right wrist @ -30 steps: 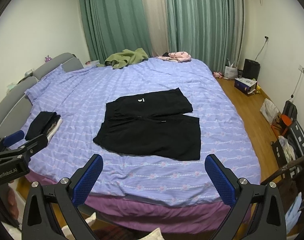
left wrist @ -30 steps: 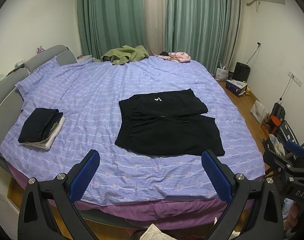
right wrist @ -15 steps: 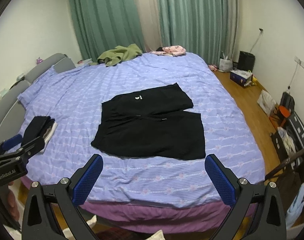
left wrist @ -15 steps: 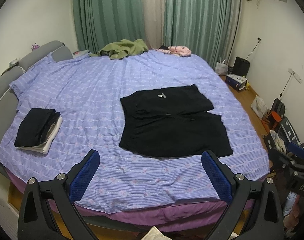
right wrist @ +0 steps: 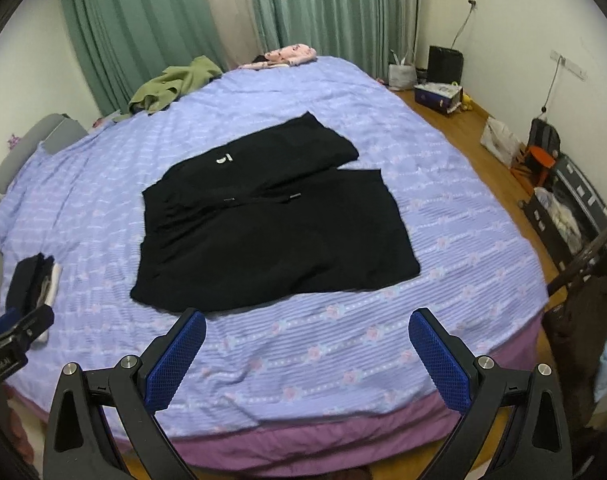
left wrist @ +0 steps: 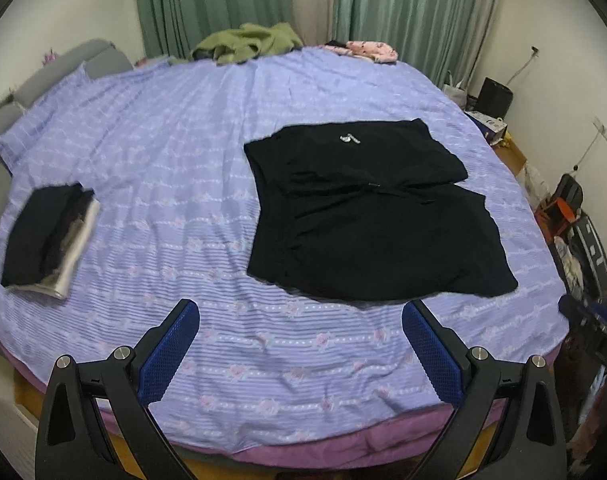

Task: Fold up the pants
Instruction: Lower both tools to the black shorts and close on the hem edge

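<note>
1. The left claw (left wrist: pixel 299 332) hung over the near edge of the bed (left wrist: pixel 183 152), fingers spread wide, nothing between them.
2. The right claw (right wrist: pixel 307 338) hung likewise, fingers wide apart and bare.
3. The black pants (left wrist: pixel 367 216) lay flat on the bed just ahead of both claws, touching neither.
4. A stack (left wrist: pixel 47 240) of folded clothes sat well to the left of them.
5. Green (left wrist: pixel 247 42) and pink clothes (left wrist: pixel 369 50) lay far beyond, by the curtains (left wrist: pixel 403 12).

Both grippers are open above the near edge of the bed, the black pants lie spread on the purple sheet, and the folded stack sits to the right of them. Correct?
One error: the folded stack lies left of the black pants, as the left wrist view shows. Left gripper and right gripper are open; the pants lie spread on the purple sheet.
</note>
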